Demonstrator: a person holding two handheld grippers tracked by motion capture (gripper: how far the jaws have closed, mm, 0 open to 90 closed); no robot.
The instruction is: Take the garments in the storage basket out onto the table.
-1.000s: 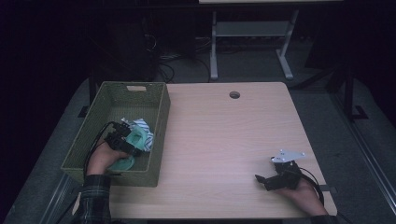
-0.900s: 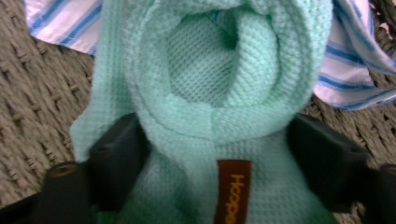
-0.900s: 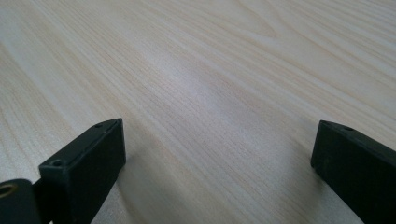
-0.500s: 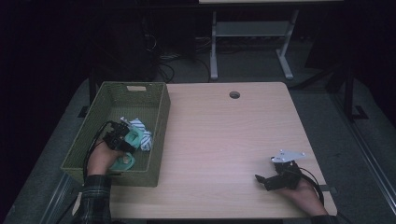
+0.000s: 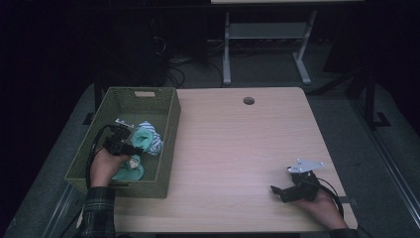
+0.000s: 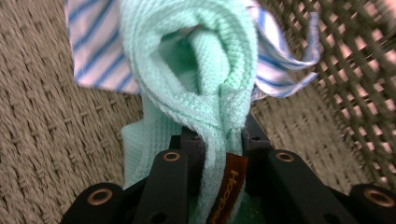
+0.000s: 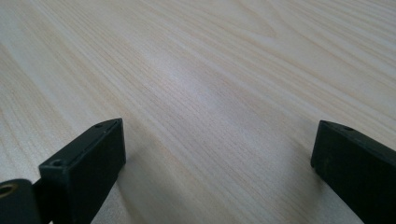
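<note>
Table (image 5: 237,148) pale wood; room dark

A mint-green knitted cloth (image 6: 196,84), bunched and folded, lies in the green wicker basket (image 5: 168,124) at table's left.

Left claw (image 6: 219,154) view: the mint cloth (image 6: 196,70) covers the jaw tips, and its lower end runs off the bottom edge. Orange tag (image 6: 229,189) lettering cut off, unreadable. Striped cloth (image 6: 95,51) cropped at the top edge and mostly behind the mint one. High view: the basket (image 5: 168,144) wall hides the cloths' lower parts. Right claw (image 7: 219,158) jaws cropped by the bottom and right edges.
</note>
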